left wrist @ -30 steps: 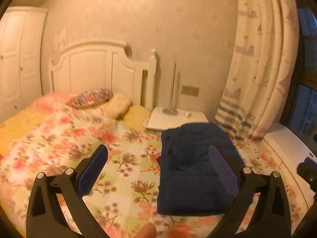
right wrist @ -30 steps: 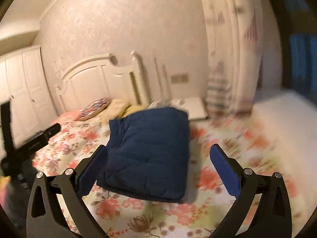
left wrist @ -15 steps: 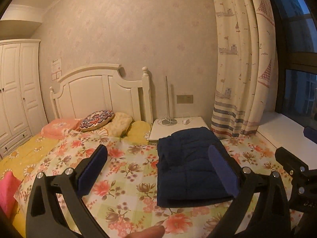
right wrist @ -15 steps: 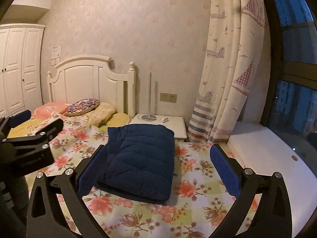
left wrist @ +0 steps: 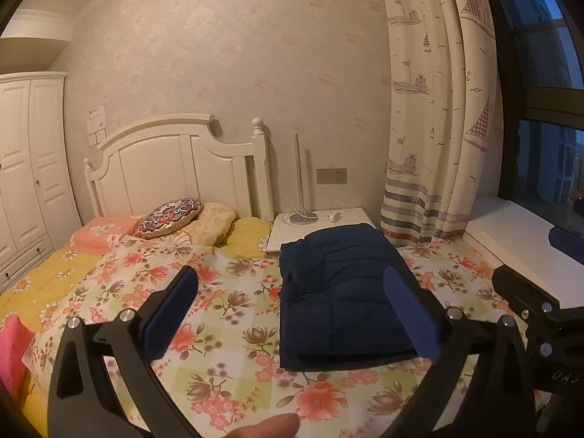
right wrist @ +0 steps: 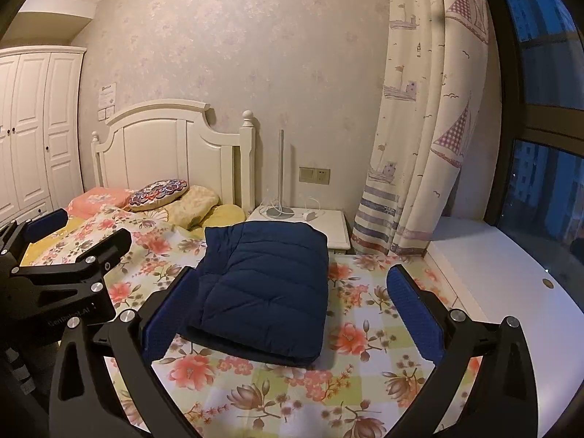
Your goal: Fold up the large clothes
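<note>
- The bed (left wrist: 233, 314), under a floral cover, fills the lower frame.
- A folded navy jacket (left wrist: 343, 295) lies on it toward 1 o'clock in the left view, at 12 in the right.
- The left gripper (left wrist: 292, 310) hangs above with jaws spread, empty.
- The right gripper (right wrist: 292, 310) does likewise.

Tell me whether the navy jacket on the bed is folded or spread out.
Folded: the navy jacket lies as a compact rectangle with stacked layers at its near edge, on the floral bedspread.

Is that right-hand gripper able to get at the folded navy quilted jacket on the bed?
Probably yes: the right gripper is open, and the folded navy quilted jacket lies uncovered on the floral bedspread just ahead, nothing between.
</note>
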{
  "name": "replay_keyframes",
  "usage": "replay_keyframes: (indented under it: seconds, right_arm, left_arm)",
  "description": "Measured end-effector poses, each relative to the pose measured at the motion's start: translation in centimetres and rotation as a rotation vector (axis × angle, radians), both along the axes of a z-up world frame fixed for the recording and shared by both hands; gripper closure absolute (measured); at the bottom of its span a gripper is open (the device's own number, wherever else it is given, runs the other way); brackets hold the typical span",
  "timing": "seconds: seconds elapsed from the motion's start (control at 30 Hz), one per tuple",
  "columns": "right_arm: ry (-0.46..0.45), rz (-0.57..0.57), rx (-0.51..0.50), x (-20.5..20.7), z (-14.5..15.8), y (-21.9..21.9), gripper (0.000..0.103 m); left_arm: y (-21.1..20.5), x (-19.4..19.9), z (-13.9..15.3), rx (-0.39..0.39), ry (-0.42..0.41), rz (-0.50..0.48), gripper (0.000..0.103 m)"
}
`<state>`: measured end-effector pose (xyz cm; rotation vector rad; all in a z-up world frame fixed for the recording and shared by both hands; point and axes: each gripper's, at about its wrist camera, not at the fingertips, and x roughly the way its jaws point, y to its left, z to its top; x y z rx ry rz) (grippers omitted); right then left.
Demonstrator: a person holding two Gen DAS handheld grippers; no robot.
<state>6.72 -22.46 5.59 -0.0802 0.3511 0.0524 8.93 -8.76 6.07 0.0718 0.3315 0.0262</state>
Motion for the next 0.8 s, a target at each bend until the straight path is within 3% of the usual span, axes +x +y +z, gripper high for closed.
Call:
replay_keyframes:
  seconds: [0.8]
  right_arm:
    - [0.023,0.015,-0.001,0.4,-1.1,0.5,0.004]
  left_arm:
    - [0.0,0.4,-0.3,-0.015,0.022,0.011,0.002]
